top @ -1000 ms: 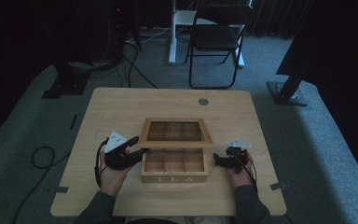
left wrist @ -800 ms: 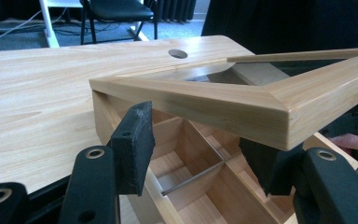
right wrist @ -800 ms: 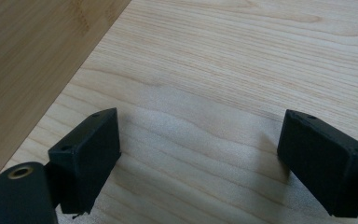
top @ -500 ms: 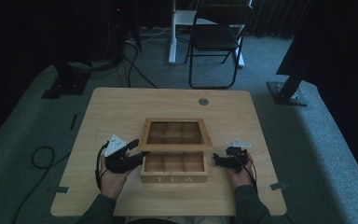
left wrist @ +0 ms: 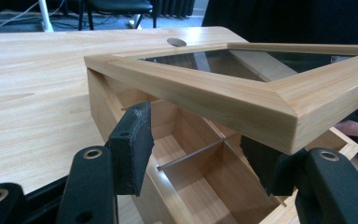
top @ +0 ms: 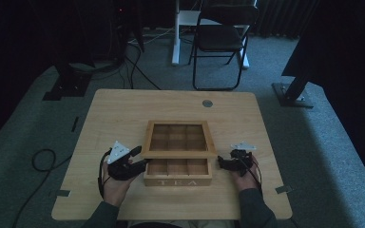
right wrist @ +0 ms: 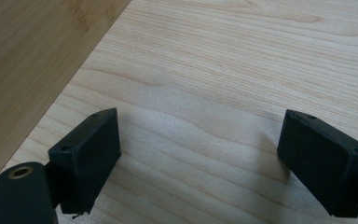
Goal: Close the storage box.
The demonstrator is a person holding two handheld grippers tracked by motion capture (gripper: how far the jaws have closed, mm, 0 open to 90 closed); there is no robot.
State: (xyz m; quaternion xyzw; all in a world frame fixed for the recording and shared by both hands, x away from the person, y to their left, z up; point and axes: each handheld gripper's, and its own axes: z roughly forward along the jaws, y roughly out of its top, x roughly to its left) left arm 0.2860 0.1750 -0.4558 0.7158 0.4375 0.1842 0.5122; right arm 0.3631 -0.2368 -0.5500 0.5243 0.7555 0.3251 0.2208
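Observation:
A wooden tea box (top: 177,180) marked TEA stands near the table's front, and its glass-paned lid (top: 178,153) is lifted at the front. My left gripper (top: 140,158) is at the box's left front corner. In the left gripper view the lid's frame (left wrist: 223,91) hangs just over the left gripper (left wrist: 198,135). Its pads (left wrist: 131,144) stand apart with the open compartments (left wrist: 200,172) behind them, and the jaws have just been opening a little. My right gripper (top: 221,164) rests open by the box's right side. In its own view the right gripper (right wrist: 205,163) holds nothing, with the box wall (right wrist: 28,56) at the left.
The light wooden table (top: 123,114) has a small round metal cap (top: 207,103) near its far edge. A folding chair (top: 221,42) and stand feet (top: 292,92) are on the carpet beyond. Cables (top: 40,159) lie on the floor at the left.
The left gripper has drifted slightly toward the near edge at the box's corner. The lid stays raised and the right gripper has not moved.

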